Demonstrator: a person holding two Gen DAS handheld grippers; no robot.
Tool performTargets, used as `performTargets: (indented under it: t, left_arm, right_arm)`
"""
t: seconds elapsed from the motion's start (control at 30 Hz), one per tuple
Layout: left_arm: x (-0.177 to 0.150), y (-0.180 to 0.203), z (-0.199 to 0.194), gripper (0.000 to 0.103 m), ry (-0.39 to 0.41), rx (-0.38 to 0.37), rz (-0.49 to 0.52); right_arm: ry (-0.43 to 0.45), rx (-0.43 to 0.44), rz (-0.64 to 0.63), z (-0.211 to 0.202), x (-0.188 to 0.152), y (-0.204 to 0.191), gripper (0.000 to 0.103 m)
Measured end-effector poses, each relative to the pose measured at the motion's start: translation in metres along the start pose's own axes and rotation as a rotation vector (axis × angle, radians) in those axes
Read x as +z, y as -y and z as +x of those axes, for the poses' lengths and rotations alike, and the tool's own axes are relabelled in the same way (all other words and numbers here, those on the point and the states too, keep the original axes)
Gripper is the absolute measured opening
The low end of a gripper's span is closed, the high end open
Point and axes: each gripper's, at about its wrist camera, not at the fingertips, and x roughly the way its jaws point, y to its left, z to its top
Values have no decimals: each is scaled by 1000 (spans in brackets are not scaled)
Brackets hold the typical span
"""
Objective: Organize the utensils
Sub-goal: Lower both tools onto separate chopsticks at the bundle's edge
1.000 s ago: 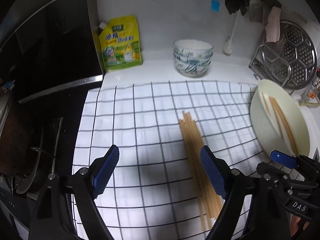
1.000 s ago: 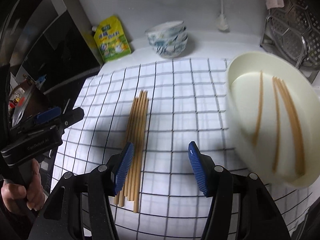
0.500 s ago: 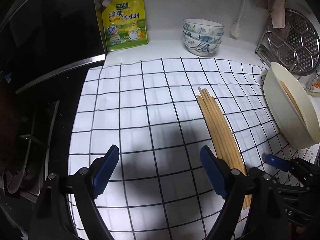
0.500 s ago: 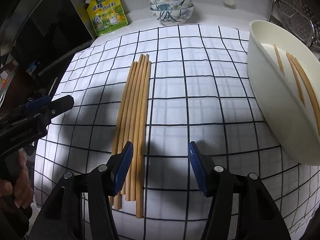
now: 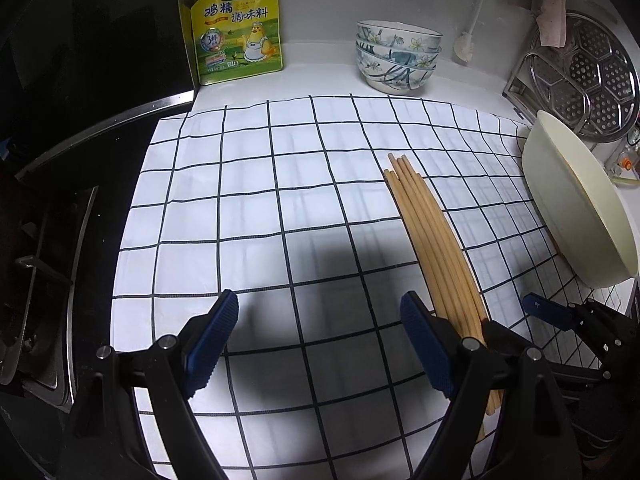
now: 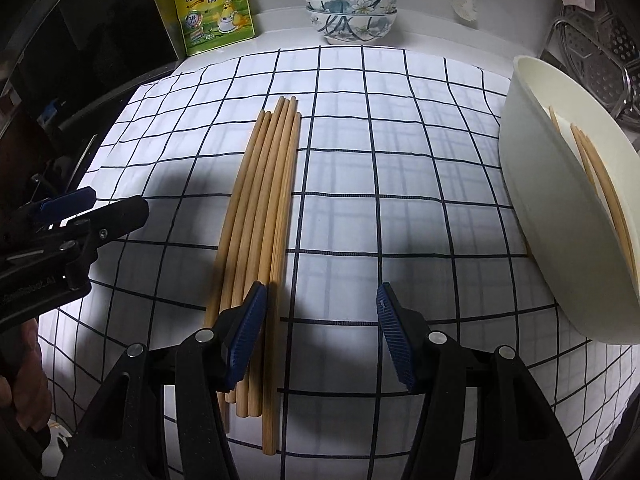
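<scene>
Left gripper (image 5: 316, 344): jaws spread wide, holding nothing, low over the checked cloth (image 5: 248, 200).
Chopstick row (image 6: 264, 216): about six lie side by side on the cloth, tips roughly level (the sorted share, I judge).
Right gripper (image 6: 320, 328): spread wide and empty, its left pad just over the row's near ends.
Cream basin (image 6: 560, 216): at the cloth's right edge, with several loose chopsticks (image 6: 592, 168) inside; these remain to be moved, so the job looks partly done.
Since a second ago: both cameras have drawn back and lower; the basin shows more edge-on, the row unchanged.
</scene>
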Motion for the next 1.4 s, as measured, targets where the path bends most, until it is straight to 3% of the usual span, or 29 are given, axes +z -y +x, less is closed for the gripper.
performTargets:
  t: [0.7, 1.4]
  left_arm:
    - [-15, 39, 19, 82, -61, -55, 72]
    - [-13, 48, 27, 89, -65, 6, 106]
  right_arm:
    - [-3, -55, 89, -2, -9, 35, 55]
    - [16, -38, 101, -7, -3, 38, 55]
